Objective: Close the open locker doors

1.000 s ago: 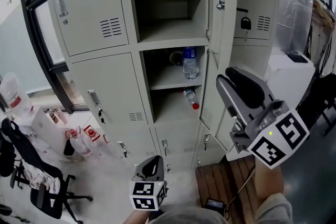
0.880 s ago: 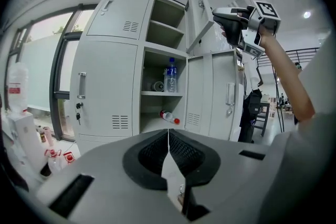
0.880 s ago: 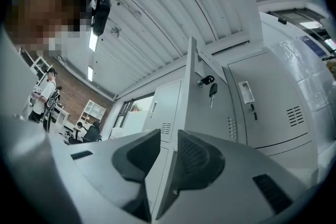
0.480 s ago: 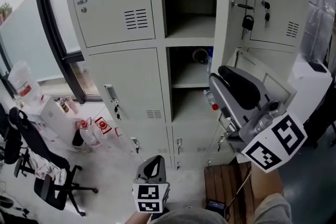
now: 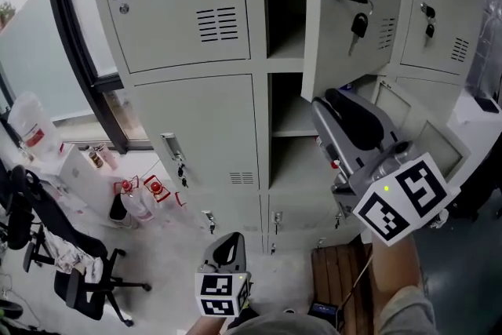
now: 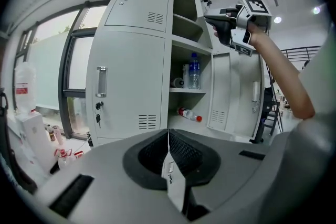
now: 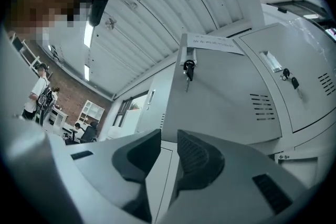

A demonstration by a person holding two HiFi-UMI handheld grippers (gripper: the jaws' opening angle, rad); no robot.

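**Locker bank, two doors of the open column [image 5: 286, 90] still to close.** The upper door [image 5: 345, 12] stands swung out to the right of the column, with a key [image 5: 358, 26] hanging from its lock. The lower door [image 5: 427, 133] is swung out below it, on the same side.

My right hand-held gripper [image 5: 323, 100] is raised just right of the column and under the upper door. Its jaws have just been closing but stand parted with nothing clasped; only door panel shows through the gap. My left hand-held gripper [image 5: 227, 241] hangs low, well below the column, jaws together and empty.

I judge these doors to be thin painted steel: stiff, light on the hinges and smooth. They are best pushed flat on the face near the free edge, clear of the key. A hard shove may bounce them back.
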